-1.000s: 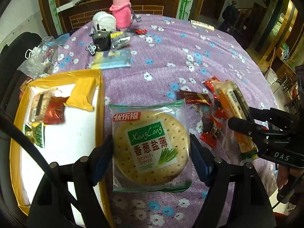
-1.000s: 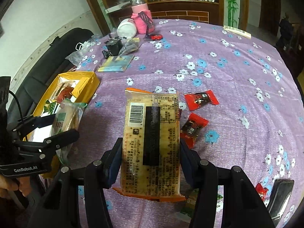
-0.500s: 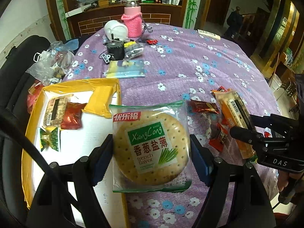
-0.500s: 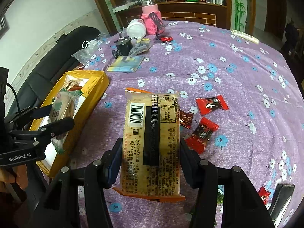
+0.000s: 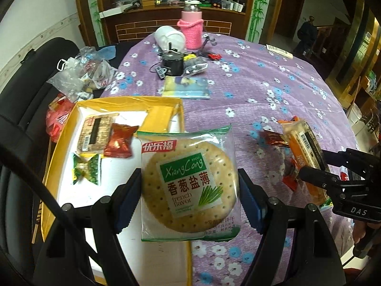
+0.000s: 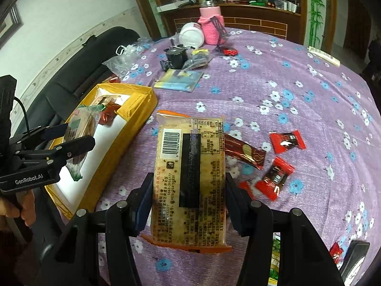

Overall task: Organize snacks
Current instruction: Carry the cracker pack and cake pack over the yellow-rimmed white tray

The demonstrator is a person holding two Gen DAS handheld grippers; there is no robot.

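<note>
So: three snacks in your box point(image 5: 59, 128), your left gripper point(image 5: 189, 190) clamping a cracker point(image 5: 189, 186), right gripper point(image 6: 188, 195) a biscuit pack point(image 6: 189, 178), candies point(image 6: 287, 140) left on the table point(image 6: 297, 90).

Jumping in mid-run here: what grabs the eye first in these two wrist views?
The left gripper clamps a round cracker pack over the edge of the yellow box. The right gripper grips an orange-edged biscuit pack, barcode side up, above the purple flowered tablecloth, with red candies scattered beside it.
</note>
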